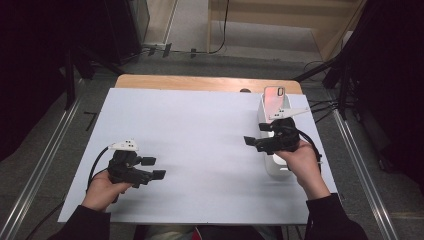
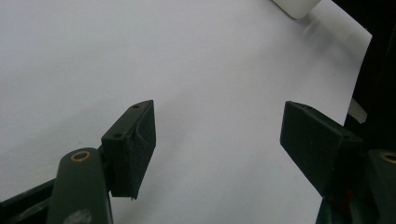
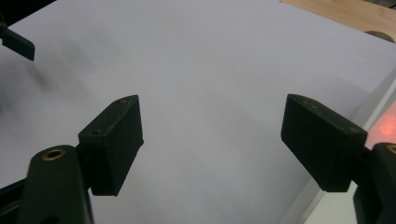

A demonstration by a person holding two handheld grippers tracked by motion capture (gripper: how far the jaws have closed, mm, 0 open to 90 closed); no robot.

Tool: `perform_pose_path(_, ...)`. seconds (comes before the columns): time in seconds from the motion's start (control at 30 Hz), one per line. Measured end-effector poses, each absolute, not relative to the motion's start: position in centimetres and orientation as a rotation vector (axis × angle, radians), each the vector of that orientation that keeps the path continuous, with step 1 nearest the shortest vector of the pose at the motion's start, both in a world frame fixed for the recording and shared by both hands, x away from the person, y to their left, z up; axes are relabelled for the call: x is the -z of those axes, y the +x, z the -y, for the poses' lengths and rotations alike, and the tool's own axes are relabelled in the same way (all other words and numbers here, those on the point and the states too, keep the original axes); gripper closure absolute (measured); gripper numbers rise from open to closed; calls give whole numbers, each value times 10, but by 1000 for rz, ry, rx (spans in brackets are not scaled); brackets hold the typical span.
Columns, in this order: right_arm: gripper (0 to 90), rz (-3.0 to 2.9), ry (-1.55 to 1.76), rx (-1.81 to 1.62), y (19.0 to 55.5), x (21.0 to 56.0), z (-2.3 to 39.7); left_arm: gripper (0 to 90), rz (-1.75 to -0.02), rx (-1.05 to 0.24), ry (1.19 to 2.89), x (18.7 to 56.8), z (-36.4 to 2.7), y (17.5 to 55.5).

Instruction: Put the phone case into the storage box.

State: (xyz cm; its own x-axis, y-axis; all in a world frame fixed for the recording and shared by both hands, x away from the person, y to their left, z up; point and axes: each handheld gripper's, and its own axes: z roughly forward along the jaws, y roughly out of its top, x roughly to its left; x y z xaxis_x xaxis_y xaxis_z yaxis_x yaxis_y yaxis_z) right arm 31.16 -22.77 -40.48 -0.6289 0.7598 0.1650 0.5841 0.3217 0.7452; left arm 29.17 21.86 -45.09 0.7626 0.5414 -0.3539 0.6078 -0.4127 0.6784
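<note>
Both the left gripper (image 1: 152,168) and the right gripper (image 1: 254,142) have their fingers spread wide over the white table (image 1: 200,145), holding nothing. The high view shows a white stand (image 1: 274,165) just beside the right hand (image 1: 300,162); the right gripper view catches its pink glow

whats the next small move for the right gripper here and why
Probably swing the right gripper round toward the white stand beside that hand. Its jaws stand open with nothing between them and point out across the bare white sheet, while the stand, with what looks like a pink phone on it, lies off to one side.
</note>
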Motion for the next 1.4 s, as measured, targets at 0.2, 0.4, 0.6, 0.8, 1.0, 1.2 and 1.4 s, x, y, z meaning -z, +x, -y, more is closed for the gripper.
perform_pose_path(0.2, 195, -2401, 1212, -1214, 303, 411, 225, 265, -859, 102, 2105, 451, -218, 292)
perform_pose_path(0.4, 195, -2424, 1190, -1270, 297, 416, 224, 265, -859, 101, 2104, 451, -218, 291)
perform_pose_path(0.6, 195, -2447, 1169, -1293, 288, 424, 223, 265, -858, 99, 2104, 451, -218, 291)
perform_pose_path(0.8, 196, -2471, 1155, -1280, 281, 431, 224, 265, -858, 99, 2103, 451, -218, 291)
perform_pose_path(1.0, 195, -2503, 1121, -1293, 270, 436, 224, 265, -860, 98, 2102, 451, -218, 291)
perform_pose_path(1.2, 195, -2522, 1057, -1286, 261, 444, 227, 265, -857, 95, 2102, 451, -218, 291)
perform_pose_path(1.4, 195, -2493, 1043, -1309, 252, 444, 232, 265, -859, 97, 2104, 450, -219, 291)
